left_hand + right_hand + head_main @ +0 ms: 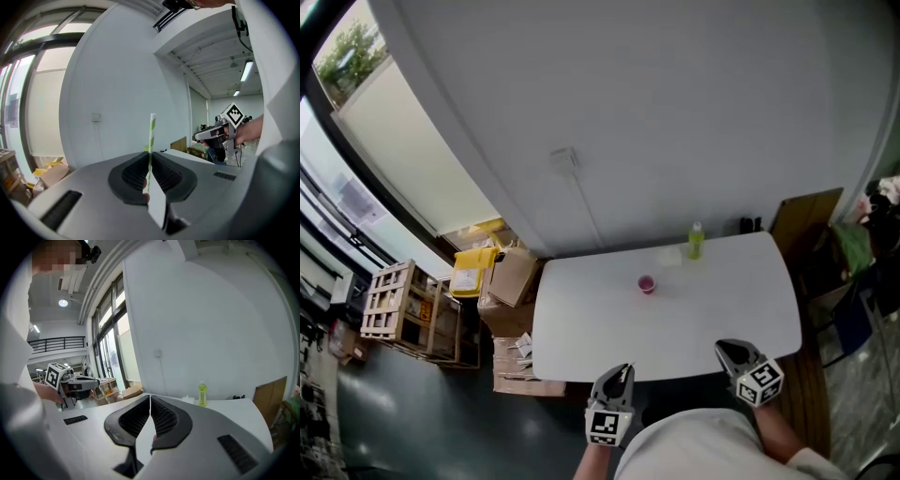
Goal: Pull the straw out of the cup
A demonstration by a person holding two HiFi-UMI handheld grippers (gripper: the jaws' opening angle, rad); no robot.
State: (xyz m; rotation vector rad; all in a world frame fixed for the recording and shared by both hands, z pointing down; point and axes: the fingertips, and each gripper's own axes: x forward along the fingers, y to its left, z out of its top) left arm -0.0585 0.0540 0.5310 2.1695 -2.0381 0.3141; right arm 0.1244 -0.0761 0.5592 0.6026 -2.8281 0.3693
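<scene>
A small pink cup (646,284) stands near the middle of the white table (741,309); no straw shows in it. A green-and-white striped straw (152,133) is clamped upright in my left gripper (150,158), whose jaws are shut on it. In the head view my left gripper (622,372) hovers at the table's near edge, well short of the cup. My right gripper (724,350) sits at the near edge further right, and its jaws (150,399) are pressed together with nothing between them.
A green bottle (696,241) stands at the table's far edge by the wall, with a small white object (670,255) beside it. Cardboard boxes (512,275) and a wooden crate (397,305) sit on the floor to the left. A brown board (804,217) leans at the right.
</scene>
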